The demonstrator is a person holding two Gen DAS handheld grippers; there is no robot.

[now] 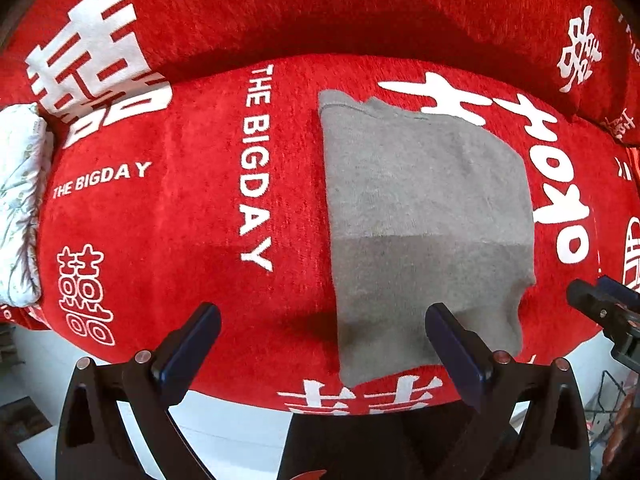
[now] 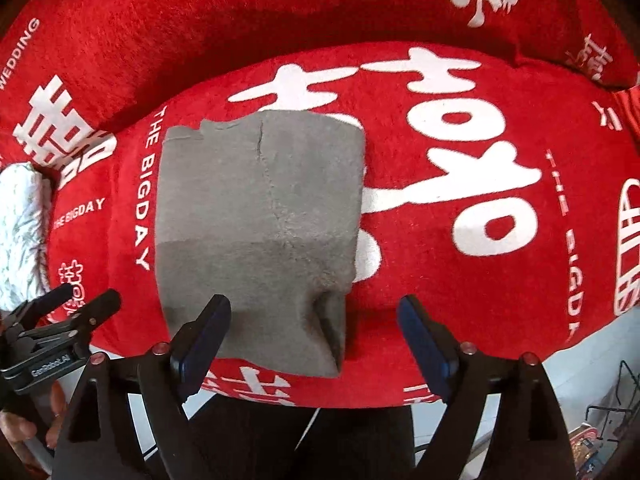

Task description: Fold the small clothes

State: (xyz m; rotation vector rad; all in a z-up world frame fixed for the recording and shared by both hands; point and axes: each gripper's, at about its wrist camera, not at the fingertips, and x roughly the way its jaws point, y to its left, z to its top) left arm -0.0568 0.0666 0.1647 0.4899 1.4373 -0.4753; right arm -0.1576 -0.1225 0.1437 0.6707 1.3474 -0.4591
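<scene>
A small grey garment (image 1: 428, 216) lies folded flat on a red cushion; it also shows in the right wrist view (image 2: 260, 232). My left gripper (image 1: 324, 332) is open and empty, hovering at the garment's near left corner; its right finger (image 1: 456, 344) is over the near edge. My right gripper (image 2: 314, 332) is open and empty, over the garment's near right corner, where a fold (image 2: 332, 328) stands up. Each gripper shows at the edge of the other's view: the right one (image 1: 600, 308), the left one (image 2: 68, 316).
The red sofa cushion (image 1: 192, 216) carries white letters and characters; the backrest (image 1: 320, 12) rises behind it. A white floral pillow (image 1: 20, 208) lies at the left end. White floor (image 1: 224, 436) lies below the cushion's front edge, with clutter at the lower right (image 2: 600, 440).
</scene>
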